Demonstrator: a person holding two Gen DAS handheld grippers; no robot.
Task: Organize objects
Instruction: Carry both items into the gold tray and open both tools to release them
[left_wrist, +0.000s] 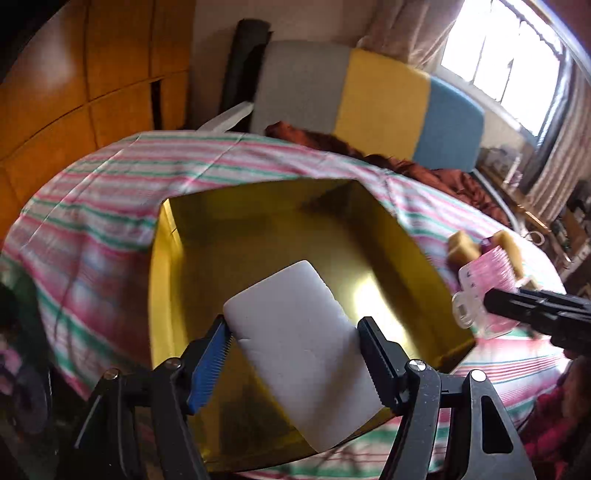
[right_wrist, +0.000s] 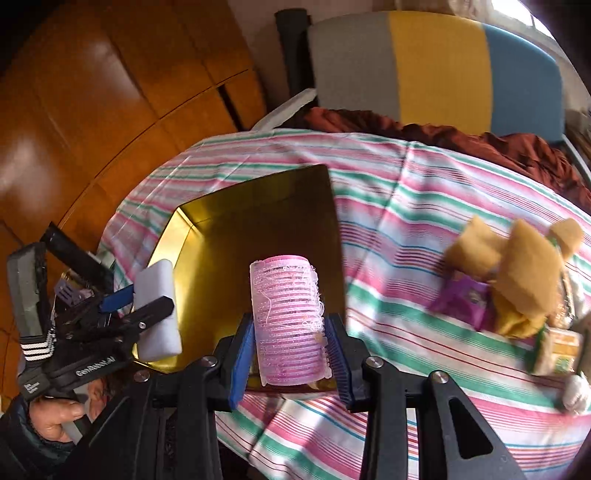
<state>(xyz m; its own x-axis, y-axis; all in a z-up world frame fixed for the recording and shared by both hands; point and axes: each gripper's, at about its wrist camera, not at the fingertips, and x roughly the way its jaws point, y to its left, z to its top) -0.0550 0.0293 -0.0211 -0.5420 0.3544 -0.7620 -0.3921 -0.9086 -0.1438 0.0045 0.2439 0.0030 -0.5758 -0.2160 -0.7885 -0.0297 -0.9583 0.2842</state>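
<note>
Over the striped tablecloth stands an open gold box, seen also in the right wrist view. My left gripper is shut on a white sponge block and holds it tilted above the box's near half. From the right wrist view the left gripper and the block sit at the box's left edge. A pink hair roller stands upright in my right gripper, which is shut on it above the box's near right corner. In the left wrist view the roller shows by the box's right wall.
A loose pile lies on the cloth to the right: tan sponges, a purple packet and a yellow-green carton. Behind the table stands a grey, yellow and blue chair with brown cloth. Wooden panelling is on the left.
</note>
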